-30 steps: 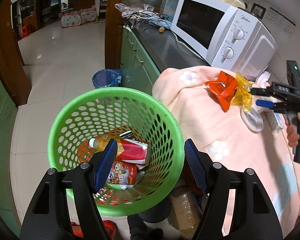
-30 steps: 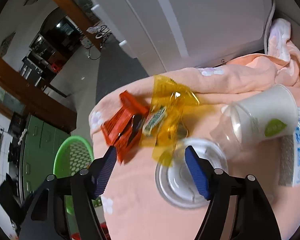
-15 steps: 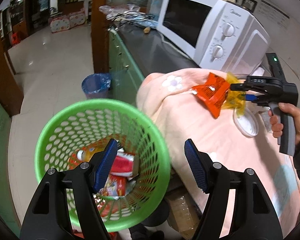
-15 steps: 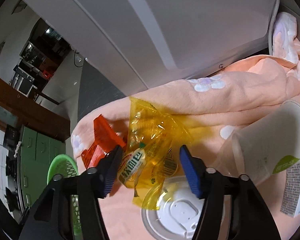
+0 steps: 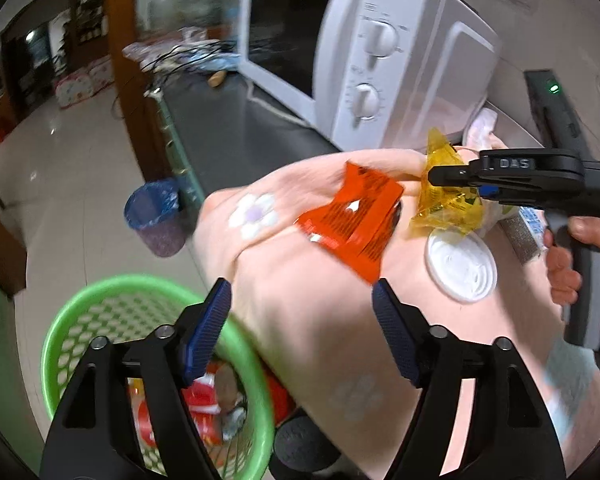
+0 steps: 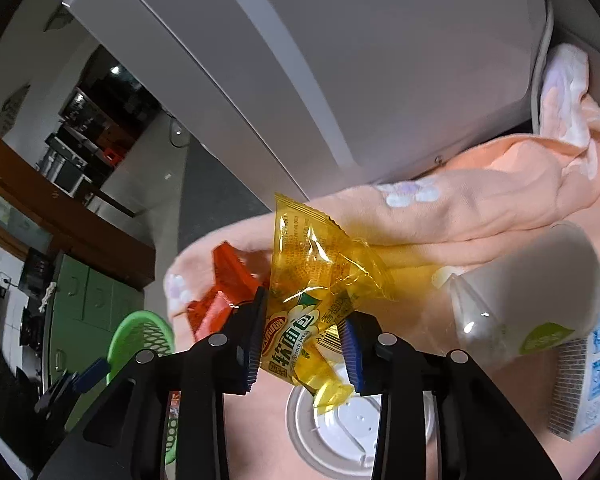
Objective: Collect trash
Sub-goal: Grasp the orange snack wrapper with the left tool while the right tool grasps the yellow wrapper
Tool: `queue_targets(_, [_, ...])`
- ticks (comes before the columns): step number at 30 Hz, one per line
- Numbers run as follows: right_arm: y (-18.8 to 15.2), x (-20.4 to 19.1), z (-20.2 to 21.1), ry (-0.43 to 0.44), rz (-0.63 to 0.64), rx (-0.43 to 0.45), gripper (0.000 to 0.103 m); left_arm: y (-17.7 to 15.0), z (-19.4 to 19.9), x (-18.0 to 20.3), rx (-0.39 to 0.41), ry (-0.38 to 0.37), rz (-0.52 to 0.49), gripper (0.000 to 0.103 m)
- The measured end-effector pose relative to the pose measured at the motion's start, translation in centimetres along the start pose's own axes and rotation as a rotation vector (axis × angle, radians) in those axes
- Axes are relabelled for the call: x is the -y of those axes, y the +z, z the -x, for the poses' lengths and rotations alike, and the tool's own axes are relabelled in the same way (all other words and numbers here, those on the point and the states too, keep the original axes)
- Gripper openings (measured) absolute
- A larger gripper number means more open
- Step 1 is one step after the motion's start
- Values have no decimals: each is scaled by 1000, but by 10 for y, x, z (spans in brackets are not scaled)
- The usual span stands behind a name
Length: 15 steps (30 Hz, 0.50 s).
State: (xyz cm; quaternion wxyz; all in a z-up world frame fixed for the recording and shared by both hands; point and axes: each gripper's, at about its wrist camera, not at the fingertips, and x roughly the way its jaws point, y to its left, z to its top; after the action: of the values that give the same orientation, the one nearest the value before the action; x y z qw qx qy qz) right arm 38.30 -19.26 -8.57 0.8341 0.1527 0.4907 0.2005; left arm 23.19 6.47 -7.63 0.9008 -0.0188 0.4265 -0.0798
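right tongs [image 6: 306, 342] just closed on yellow wrapper [image 6: 312, 280] beside white lid [image 6: 340, 432]; left tongs [image 5: 300, 328] widened, empty. best lifted clear before carrying to green basket [image 5: 80, 312].

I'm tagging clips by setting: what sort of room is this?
Probably a home kitchen: a white microwave oven stands on a dark countertop above green cabinet doors.

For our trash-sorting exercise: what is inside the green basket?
Through the green basket rim, red and white packets lie at the bottom. The left claw, which is open, and the pink cloth cover much of the inside, so anything else there cannot be seen.
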Motion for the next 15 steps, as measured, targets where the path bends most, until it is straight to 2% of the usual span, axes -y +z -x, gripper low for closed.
queue_targets(6, [-6,0,32,13,38,42,33,24,-26,29,-2,-7,-95,78])
queue_targets(15, [-26,5,62,10,42,84,33,36,-64,57,-45,13,-195,84])
